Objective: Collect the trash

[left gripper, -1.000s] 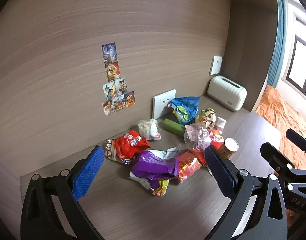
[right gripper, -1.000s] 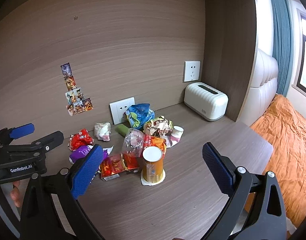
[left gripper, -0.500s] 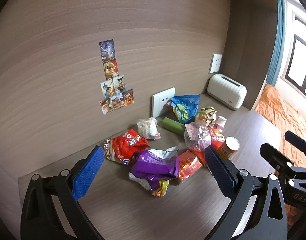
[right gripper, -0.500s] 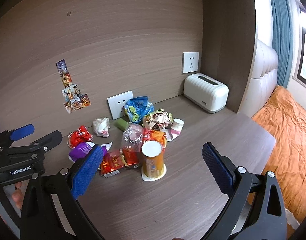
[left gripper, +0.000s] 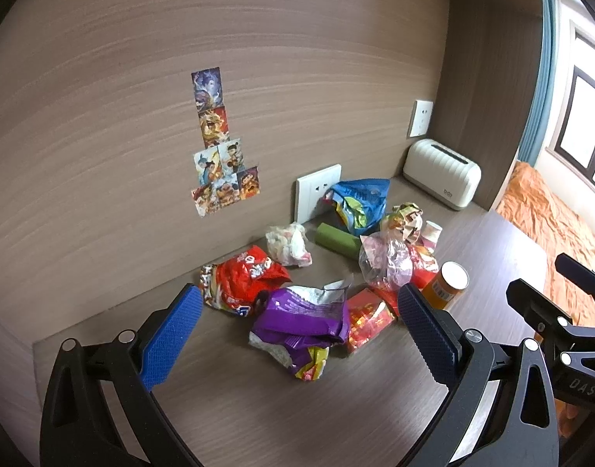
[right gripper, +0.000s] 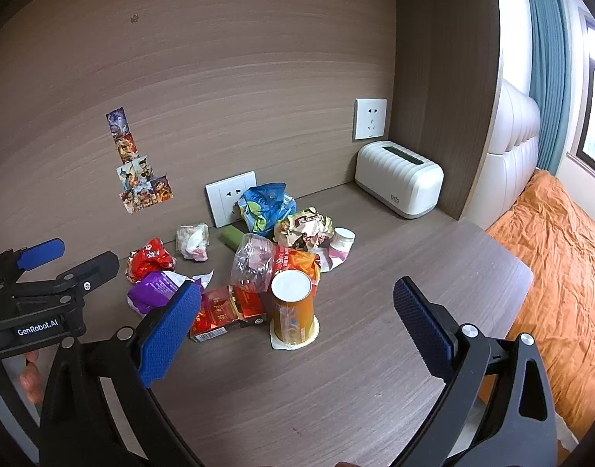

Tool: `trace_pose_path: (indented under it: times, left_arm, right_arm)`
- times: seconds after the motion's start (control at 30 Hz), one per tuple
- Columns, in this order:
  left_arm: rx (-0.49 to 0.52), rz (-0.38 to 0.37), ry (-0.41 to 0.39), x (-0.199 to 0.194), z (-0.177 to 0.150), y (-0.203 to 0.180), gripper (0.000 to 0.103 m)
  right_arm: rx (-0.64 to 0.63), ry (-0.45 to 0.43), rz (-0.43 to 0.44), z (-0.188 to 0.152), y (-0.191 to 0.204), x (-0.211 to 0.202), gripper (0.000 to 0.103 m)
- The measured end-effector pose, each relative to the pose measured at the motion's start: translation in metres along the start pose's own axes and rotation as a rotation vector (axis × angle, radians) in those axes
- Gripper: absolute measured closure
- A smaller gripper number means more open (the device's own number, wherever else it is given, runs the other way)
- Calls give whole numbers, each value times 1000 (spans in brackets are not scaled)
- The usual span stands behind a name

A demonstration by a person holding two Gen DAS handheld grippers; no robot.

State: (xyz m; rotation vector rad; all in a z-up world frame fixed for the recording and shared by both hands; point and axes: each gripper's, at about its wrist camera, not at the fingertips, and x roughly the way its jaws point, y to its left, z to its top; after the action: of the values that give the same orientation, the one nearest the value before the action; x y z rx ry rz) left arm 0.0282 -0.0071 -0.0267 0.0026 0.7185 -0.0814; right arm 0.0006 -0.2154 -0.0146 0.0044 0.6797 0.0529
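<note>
- Trash lies heaped on the tabletop (right gripper: 375,350) near its back edge, below the wall socket (right gripper: 230,203).
- Purple wrapper (left gripper: 301,315) sits at the front of the heap, touching the red snack bag (left gripper: 243,276) and the red packet (left gripper: 369,317).
- Orange can (right gripper: 293,307) stands upright at the heap's front, beside the clear plastic bag (right gripper: 252,260).
- Blue bag (right gripper: 264,210) and crumpled paper (right gripper: 303,227) lie towards the back edge.
- White toaster-shaped box (right gripper: 398,183) stands in the back right corner, well apart from the heap.
- Left claw (left gripper: 299,334) hovers above the purple wrapper, jaws wide apart, holding nothing.
- Right claw (right gripper: 297,323) hovers by the orange can, jaws wide apart, holding nothing.
</note>
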Motion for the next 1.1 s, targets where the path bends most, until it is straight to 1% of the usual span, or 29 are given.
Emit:
trace_pose_path:
  times: [0.8,1.1]
  left_arm:
    - [-7,-4,10,4,0,2,5]
    - [-9,-8,24,13,-1,5,5]
  right_arm:
    - [-36,15,5,-1,5,5,4]
    - [-39,27,7,-1,8,11,4]
